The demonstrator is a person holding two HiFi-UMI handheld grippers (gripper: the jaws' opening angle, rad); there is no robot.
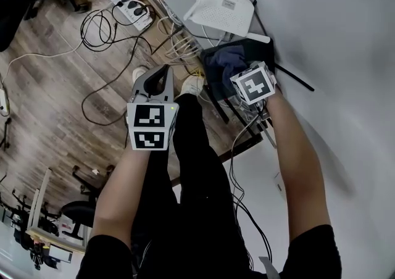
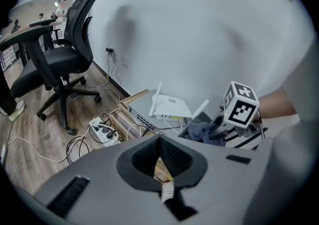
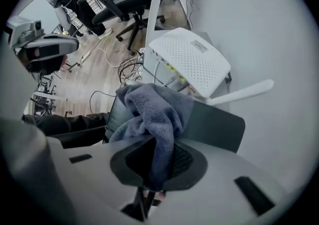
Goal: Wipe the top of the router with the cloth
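The blue-grey cloth [image 3: 149, 107] is clamped between the jaws of the right gripper [image 3: 158, 162], bunched up and draped over them. It is held near the white router [image 3: 192, 62], apart from it. The router is seen resting on a grey box [image 1: 185, 0] by the wall. The left gripper [image 2: 162, 155] is held aside, jaws pressed together on nothing.

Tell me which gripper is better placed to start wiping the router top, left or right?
Right. The right gripper is shut on the cloth and sits just in front of the router. The left gripper is shut, empty and farther from it.
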